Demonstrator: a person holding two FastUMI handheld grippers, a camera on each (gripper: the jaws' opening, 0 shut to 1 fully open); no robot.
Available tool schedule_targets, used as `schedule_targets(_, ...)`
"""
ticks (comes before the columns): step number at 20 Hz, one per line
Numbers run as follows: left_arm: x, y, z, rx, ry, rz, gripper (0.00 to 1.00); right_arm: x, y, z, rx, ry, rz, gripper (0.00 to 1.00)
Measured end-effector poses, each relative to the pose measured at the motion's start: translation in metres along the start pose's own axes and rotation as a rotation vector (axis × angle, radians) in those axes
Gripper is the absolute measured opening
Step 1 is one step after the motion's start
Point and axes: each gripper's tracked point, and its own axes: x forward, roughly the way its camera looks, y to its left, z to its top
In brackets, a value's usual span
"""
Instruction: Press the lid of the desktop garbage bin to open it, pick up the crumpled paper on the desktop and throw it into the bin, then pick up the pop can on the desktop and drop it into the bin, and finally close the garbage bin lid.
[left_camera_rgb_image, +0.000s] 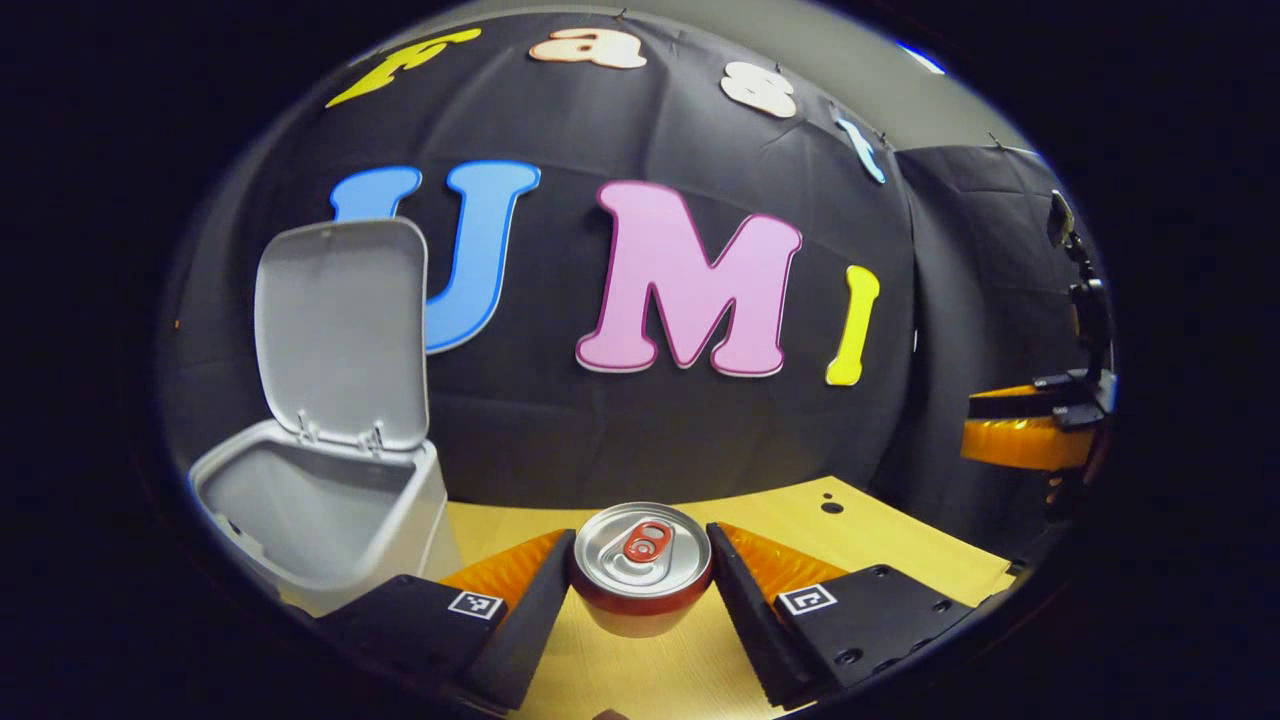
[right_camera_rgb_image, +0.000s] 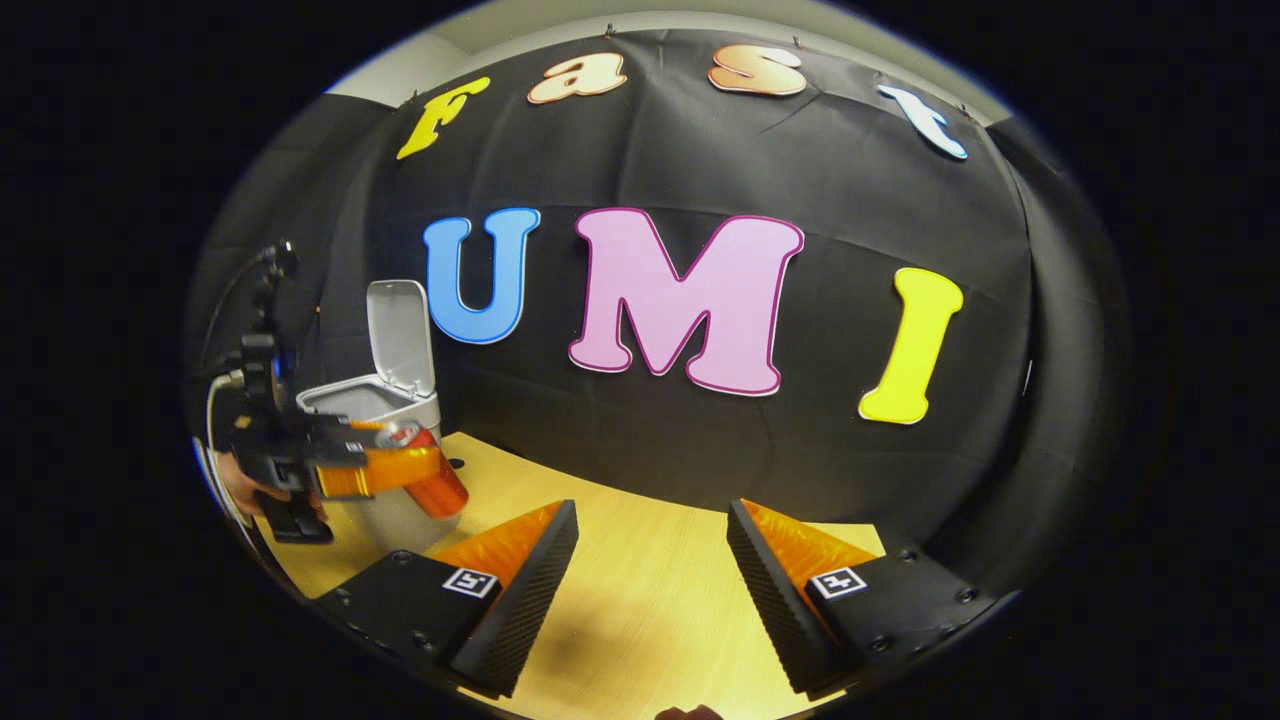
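Note:
In the left gripper view a red pop can (left_camera_rgb_image: 640, 570) with a silver top stands between the fingers of my left gripper (left_camera_rgb_image: 640, 585), which is shut on it above the wooden desktop (left_camera_rgb_image: 900, 545). The grey garbage bin (left_camera_rgb_image: 310, 520) stands to the left with its lid (left_camera_rgb_image: 340, 330) raised upright. In the right gripper view the left gripper (right_camera_rgb_image: 400, 470) holds the can (right_camera_rgb_image: 435, 480), tilted, in front of the bin (right_camera_rgb_image: 375, 405). My right gripper (right_camera_rgb_image: 650, 580) stands open over the desktop with nothing between its fingers.
The black cloth wall rises right behind the desktop (right_camera_rgb_image: 640, 560). A dark hole (left_camera_rgb_image: 831, 507) marks the desktop near its far right edge. The right gripper (left_camera_rgb_image: 1030, 430) hangs at the far right of the left gripper view.

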Motion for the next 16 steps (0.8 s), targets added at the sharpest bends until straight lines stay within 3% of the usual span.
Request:
schedule_targets(5, -0.033, 0.051, 0.08, 0.028, -0.068, 0.077, 0.84, -0.013, 0.007, 0.002, 0.004, -0.012, 0.005, 0.96)
schedule_targets(8, -0.046, 0.098, 0.103, 0.132, -0.085, 0.147, 0.84, -0.021, 0.009, 0.002, 0.005, -0.014, 0.011, 0.97)
schedule_targets(11, -0.054, 0.13, 0.102, 0.206, -0.038, 0.216, 0.84, -0.028, 0.011, 0.0, 0.01, -0.009, 0.017, 0.96)
schedule_targets(16, -0.058, 0.162, 0.063, 0.096, 0.046, 0.285, 0.84, -0.038, 0.012, -0.002, 0.013, -0.009, 0.027, 0.97)
